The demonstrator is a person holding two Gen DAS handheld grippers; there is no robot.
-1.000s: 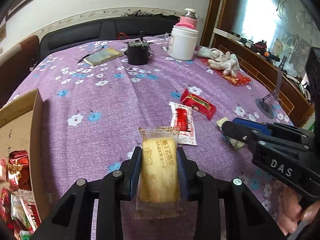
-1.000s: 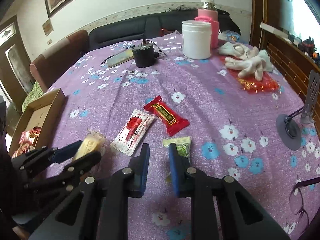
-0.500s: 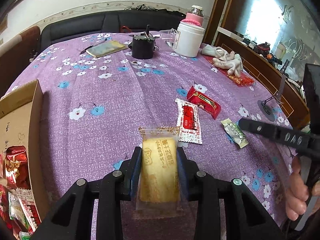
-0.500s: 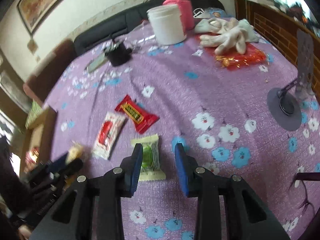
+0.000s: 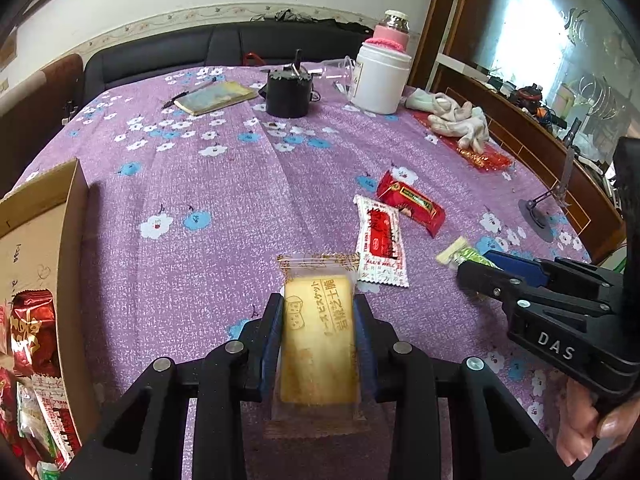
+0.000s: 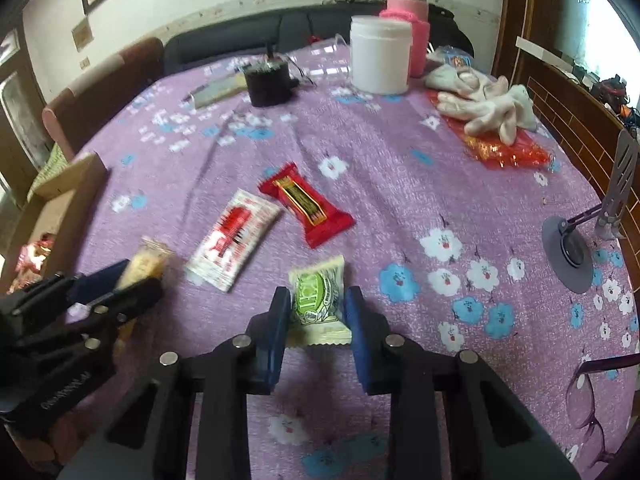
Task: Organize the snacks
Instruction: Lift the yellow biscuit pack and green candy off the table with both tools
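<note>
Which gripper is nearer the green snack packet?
Right. The right gripper has the green snack packet between its closing jaws; the left gripper, clamped on a yellow biscuit packet, sits off to its side.

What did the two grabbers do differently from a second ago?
The right gripper moved over the green snack, which now sits between its jaws; they opened, then have just been closing, and whether they pinch it yet is unclear. The left gripper kept its clamp on the yellow biscuit pack. The red snack and white-and-red snack stayed on the tablecloth.
</note>
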